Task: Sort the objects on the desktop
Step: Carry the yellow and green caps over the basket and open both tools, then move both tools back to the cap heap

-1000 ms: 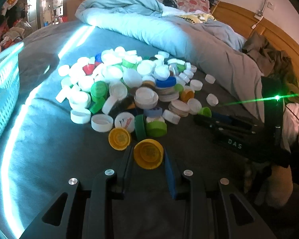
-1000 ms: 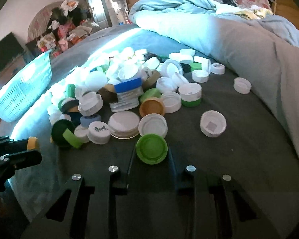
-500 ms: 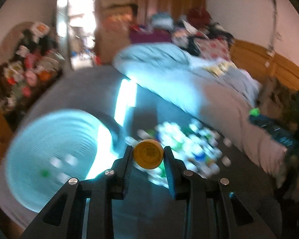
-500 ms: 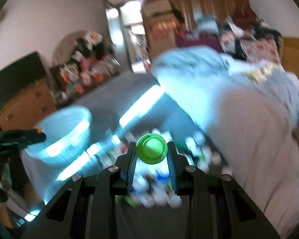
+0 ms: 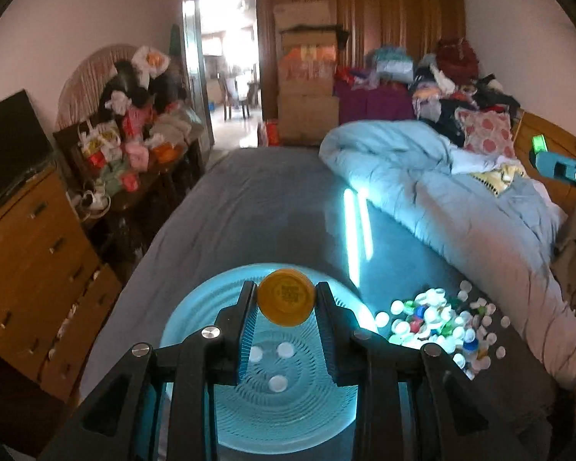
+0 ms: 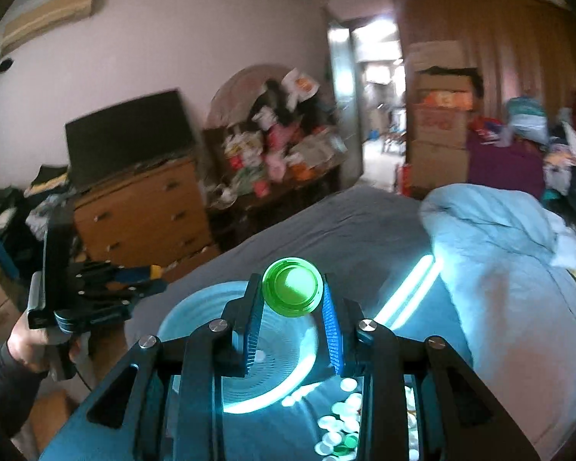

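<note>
My left gripper (image 5: 286, 299) is shut on a yellow bottle cap (image 5: 286, 296), held high above a round light-blue basket (image 5: 196, 326) that has three white caps lying in it. To the basket's right on the grey bed lies the pile of bottle caps (image 5: 436, 320), white, green, blue and red. In the right wrist view my right gripper (image 6: 292, 296) is shut on a green bottle cap (image 6: 292, 286), also raised over the blue basket (image 6: 180, 315). A few caps of the pile (image 6: 341, 422) show below its fingers. The left gripper (image 6: 146, 288) appears at the left, held by a hand.
A bunched light-blue duvet (image 5: 422, 176) covers the bed's right side. A wooden dresser (image 5: 30, 280) with a television (image 5: 7, 146) stands left of the bed, beside a chair heaped with bags (image 5: 134, 130). Stacked cardboard boxes (image 5: 307, 77) and clothes fill the far wall.
Both grippers rose from the cap pile with their caps and swung left. The pile dropped low and small in view, and the blue basket came under the fingers.
</note>
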The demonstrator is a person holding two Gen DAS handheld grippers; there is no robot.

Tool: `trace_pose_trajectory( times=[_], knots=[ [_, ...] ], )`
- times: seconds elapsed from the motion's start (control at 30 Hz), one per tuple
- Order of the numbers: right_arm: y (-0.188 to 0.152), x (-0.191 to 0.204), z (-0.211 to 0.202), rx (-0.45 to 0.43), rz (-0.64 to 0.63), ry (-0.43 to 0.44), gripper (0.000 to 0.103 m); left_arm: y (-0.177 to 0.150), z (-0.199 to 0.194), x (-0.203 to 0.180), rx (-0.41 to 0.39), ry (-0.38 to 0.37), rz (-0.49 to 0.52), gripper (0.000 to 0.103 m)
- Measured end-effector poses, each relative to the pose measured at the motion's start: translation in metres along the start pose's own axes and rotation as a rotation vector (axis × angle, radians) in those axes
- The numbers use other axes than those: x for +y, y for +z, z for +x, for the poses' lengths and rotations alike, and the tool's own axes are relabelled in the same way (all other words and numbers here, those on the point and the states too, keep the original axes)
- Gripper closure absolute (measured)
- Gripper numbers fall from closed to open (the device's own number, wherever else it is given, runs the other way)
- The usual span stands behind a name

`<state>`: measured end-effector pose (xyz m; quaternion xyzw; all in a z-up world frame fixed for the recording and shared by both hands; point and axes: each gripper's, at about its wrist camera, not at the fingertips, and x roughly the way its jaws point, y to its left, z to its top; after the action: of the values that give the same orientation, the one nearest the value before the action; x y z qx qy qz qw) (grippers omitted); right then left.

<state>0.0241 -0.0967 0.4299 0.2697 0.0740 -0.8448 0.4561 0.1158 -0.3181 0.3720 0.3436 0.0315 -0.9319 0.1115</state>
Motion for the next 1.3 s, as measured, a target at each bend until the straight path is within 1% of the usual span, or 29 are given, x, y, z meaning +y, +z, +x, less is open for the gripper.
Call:
trace_pose_trajectory(
  times=[0.07, 0.13, 0.2, 0.3, 0.4, 0.53, 0.73, 0.77, 0.8, 0.87, 0.93, 1.0, 1.07, 1.13, 1.17, 1.2, 1.23, 1.3],
  knots=[
    [0.016, 0.012, 0.027, 0.061, -0.010, 0.022, 0.077, 0.004, 0.008, 0.012, 0.049, -0.004, 0.002, 0.071],
    [0.021, 0.017, 0.046, 0.099, -0.007, 0.041, 0.077, 0.004, 0.021, 0.022, 0.101, -0.013, -0.002, 0.071],
    [0.022, 0.025, 0.072, 0.162, 0.004, 0.066, 0.077, 0.001, 0.040, 0.031, 0.170, -0.021, 0.005, 0.071],
    [0.014, 0.030, 0.099, 0.253, 0.023, 0.098, 0.077, -0.005, 0.057, 0.032, 0.235, 0.004, 0.028, 0.071],
    [0.003, 0.037, 0.122, 0.319, 0.032, 0.120, 0.077, -0.012, 0.074, 0.033, 0.280, 0.036, 0.047, 0.071],
    [-0.008, 0.044, 0.132, 0.353, 0.004, 0.121, 0.077, -0.013, 0.083, 0.032, 0.291, 0.051, 0.057, 0.071],
    [-0.009, 0.043, 0.133, 0.356, 0.007, 0.126, 0.076, -0.012, 0.088, 0.033, 0.291, 0.044, 0.053, 0.070],
    [-0.008, 0.046, 0.136, 0.353, 0.008, 0.125, 0.076, -0.012, 0.089, 0.033, 0.292, 0.045, 0.050, 0.067],
    [-0.007, 0.045, 0.133, 0.349, 0.005, 0.121, 0.076, -0.012, 0.089, 0.035, 0.290, 0.046, 0.049, 0.061],
    [-0.006, 0.043, 0.131, 0.343, 0.002, 0.117, 0.076, -0.014, 0.089, 0.034, 0.288, 0.049, 0.050, 0.057],
    [-0.004, 0.040, 0.129, 0.336, 0.012, 0.108, 0.074, -0.016, 0.090, 0.034, 0.290, 0.052, 0.052, 0.055],
    [-0.004, 0.033, 0.126, 0.327, 0.045, 0.116, 0.066, -0.016, 0.090, 0.032, 0.294, 0.055, 0.058, 0.044],
    [-0.004, 0.029, 0.118, 0.301, 0.055, 0.114, 0.065, -0.016, 0.090, 0.028, 0.287, 0.067, 0.067, 0.039],
    [-0.007, 0.025, 0.105, 0.266, 0.059, 0.124, 0.062, -0.017, 0.085, 0.021, 0.269, 0.067, 0.085, 0.038],
    [-0.009, 0.023, 0.099, 0.248, 0.065, 0.129, 0.058, -0.018, 0.083, 0.017, 0.258, 0.063, 0.091, 0.035],
    [-0.014, 0.020, 0.091, 0.224, 0.072, 0.137, 0.054, -0.019, 0.079, 0.014, 0.245, 0.062, 0.096, 0.032],
    [-0.021, 0.017, 0.081, 0.200, 0.072, 0.139, 0.053, -0.022, 0.073, 0.006, 0.217, 0.063, 0.112, 0.032],
    [-0.045, 0.011, 0.058, 0.148, 0.056, 0.115, 0.051, -0.029, 0.061, -0.010, 0.161, 0.070, 0.150, 0.031]
  ],
)
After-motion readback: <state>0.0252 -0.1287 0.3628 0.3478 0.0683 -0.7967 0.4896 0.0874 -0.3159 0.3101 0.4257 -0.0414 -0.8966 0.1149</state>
